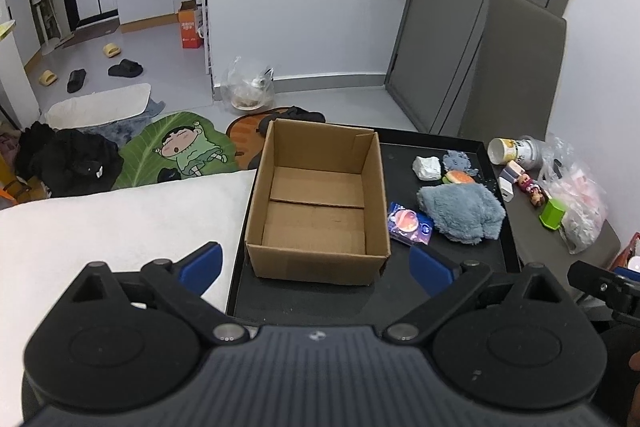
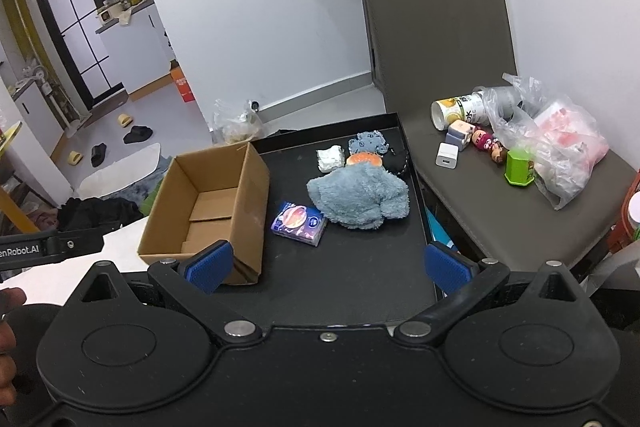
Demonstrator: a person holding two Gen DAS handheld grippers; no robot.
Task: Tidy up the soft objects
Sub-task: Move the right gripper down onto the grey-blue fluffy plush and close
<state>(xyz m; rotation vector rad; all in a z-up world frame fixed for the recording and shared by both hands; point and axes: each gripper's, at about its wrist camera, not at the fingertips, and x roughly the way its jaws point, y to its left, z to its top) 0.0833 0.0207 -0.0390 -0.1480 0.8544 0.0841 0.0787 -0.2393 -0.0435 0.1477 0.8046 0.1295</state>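
On the black tray-like tabletop [image 2: 352, 279], toward its left edge, sits an open brown cardboard box [image 1: 318, 203] with nothing in it, flaps folded flat on the bottom. Just right of the box lies a small purple tissue pack with a pink planet print [image 2: 298, 223], and right beside that, touching or nearly so, is a fluffy grey-blue plush cloth [image 2: 360, 199] bunched in a heap. Further back toward the far right corner there's a crumpled white tissue wad [image 2: 330, 159], a little orange burger-looking squishy toy [image 2: 362, 159] partly tucked behind the plush, and a small flat blue-grey fuzzy piece [image 2: 366, 143].

Both claws are spread wide and holding nothing. The left gripper [image 1: 316, 265] hangs over the near edge with the box straight ahead between its blue pads [image 1: 202, 267]. The right gripper [image 2: 328, 265] hangs over the near edge too, its left pad in front of the box's near corner, with the tissue pack and plush ahead of it.

Off to the right, a grey chair seat [image 2: 500, 219] holds a tipped white can [image 2: 460, 111], a white charger cube [image 2: 448, 155], a small doll figure [image 2: 490, 145], a green plastic box [image 2: 520, 167] and a crinkly clear plastic bag [image 2: 560, 151]. Left of the tabletop there's a white cushion [image 1: 112, 223].
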